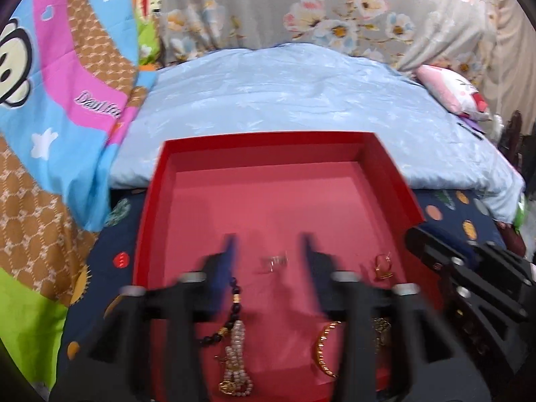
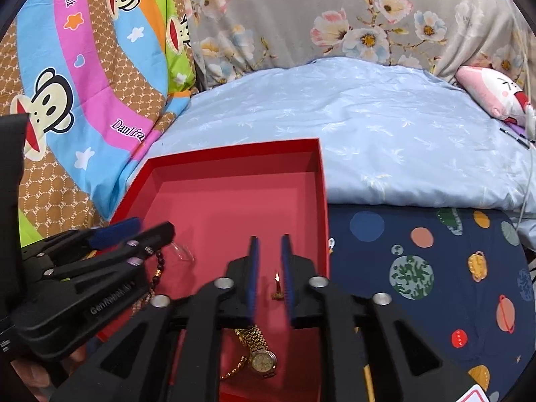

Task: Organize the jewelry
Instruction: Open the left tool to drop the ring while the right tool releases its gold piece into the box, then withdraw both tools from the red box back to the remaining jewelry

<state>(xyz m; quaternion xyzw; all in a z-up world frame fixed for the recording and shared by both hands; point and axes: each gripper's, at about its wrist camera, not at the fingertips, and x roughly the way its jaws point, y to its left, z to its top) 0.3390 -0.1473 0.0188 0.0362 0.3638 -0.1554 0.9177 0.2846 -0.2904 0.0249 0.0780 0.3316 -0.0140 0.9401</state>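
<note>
Here, gold ring (image 2: 277, 285) lies between slightly parted fingers (image 2: 287, 269).

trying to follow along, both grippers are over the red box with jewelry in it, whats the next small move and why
Probably lift both grippers clear. The left gripper stands open around a clear ring, the right gripper stands slightly open around a gold ring; both rings lie on the red box floor, seemingly delivered.

Black tool (image 2: 269, 261), blue pads (image 2: 252, 278), silver screws

Motion blurs the left tongs (image 1: 268, 251); their frame hides part of the gold bangle (image 1: 323, 348).
</note>
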